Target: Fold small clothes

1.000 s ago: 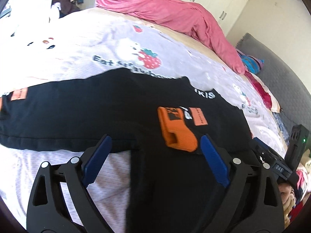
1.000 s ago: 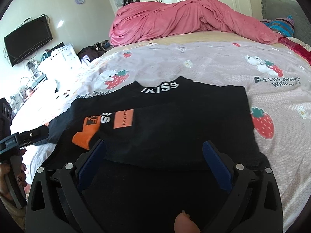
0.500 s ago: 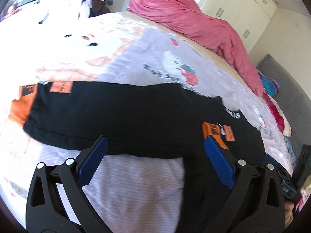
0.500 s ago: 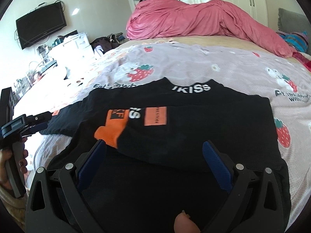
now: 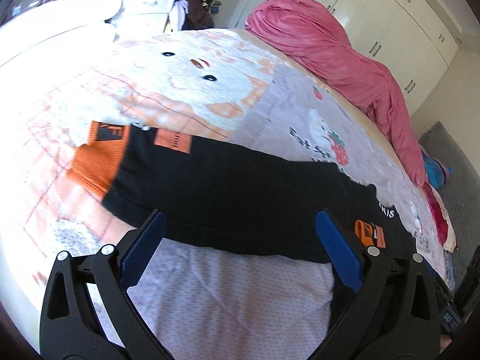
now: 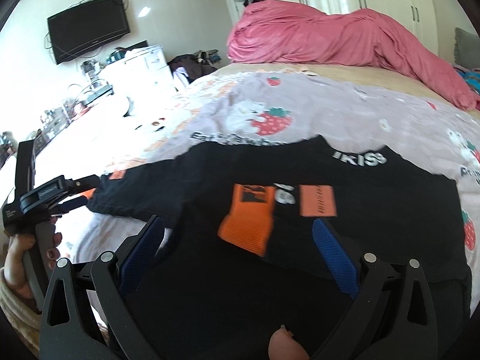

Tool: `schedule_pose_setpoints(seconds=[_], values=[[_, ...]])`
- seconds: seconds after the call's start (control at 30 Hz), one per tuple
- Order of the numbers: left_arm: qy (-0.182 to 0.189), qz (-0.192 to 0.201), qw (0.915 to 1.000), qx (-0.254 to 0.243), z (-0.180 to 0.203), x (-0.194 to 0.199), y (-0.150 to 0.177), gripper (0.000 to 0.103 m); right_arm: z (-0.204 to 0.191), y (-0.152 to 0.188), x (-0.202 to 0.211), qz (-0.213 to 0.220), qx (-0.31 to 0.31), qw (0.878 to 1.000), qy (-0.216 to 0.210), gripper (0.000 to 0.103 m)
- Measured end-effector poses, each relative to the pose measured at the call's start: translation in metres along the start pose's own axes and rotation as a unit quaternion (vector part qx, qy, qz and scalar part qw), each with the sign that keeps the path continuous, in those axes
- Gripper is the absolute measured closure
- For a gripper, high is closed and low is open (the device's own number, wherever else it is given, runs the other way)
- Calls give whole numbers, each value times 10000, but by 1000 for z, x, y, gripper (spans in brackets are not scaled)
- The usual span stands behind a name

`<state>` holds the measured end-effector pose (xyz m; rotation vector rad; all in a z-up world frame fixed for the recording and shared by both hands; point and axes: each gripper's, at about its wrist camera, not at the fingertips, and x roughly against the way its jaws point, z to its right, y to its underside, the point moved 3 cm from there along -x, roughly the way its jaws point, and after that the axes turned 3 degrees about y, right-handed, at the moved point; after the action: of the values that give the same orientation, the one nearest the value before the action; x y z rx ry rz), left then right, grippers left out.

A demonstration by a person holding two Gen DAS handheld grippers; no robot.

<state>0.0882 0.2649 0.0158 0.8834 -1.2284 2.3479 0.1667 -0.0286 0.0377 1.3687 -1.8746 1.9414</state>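
A black long-sleeved shirt (image 5: 240, 186) with orange cuffs lies flat on the printed bedsheet (image 5: 228, 294). One sleeve stretches out to the left and ends in an orange cuff (image 5: 96, 162). My left gripper (image 5: 240, 222) hovers open over that sleeve's lower edge, with nothing between its blue pads. In the right wrist view the other sleeve is folded across the shirt's body (image 6: 375, 225), its orange cuff (image 6: 249, 225) lying just ahead. My right gripper (image 6: 237, 223) is open above the shirt. The left gripper (image 6: 90, 190), held in a hand, is at the far left, near the outstretched sleeve.
A pink duvet (image 6: 330, 36) is heaped at the far end of the bed. A wall television (image 6: 88, 40) and a cluttered white cabinet (image 6: 138, 66) stand to the left. White wardrobes (image 5: 390, 15) line the back wall. Bright sunlight washes out the bed's left side.
Both views have swung left along the shirt. The outstretched sleeve's orange cuff has come into the left wrist view. The folded cuff now lies between the right gripper's fingers in its view.
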Motion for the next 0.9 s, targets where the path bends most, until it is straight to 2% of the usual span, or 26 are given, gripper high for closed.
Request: schedule_pose_setpoints(seconds=[0.27,0.47,0.73,0.9], values=[[-275,108,9986,432,-39,6,-8,10,-44,-8,-16,-79,234,9992,-303,5],[-339,29,9966,757,-64,3,-8,10,-70,-5,-26,-189,417,9979,-449,5],[-421,-59,9923,1167,-92,-3,0,10,-88,6,-31,-336,557,9962,-581,5],[-454,140,9920,1170,-99,-7,1,10,-91,11,-31,-385,639,9955,-588,5]])
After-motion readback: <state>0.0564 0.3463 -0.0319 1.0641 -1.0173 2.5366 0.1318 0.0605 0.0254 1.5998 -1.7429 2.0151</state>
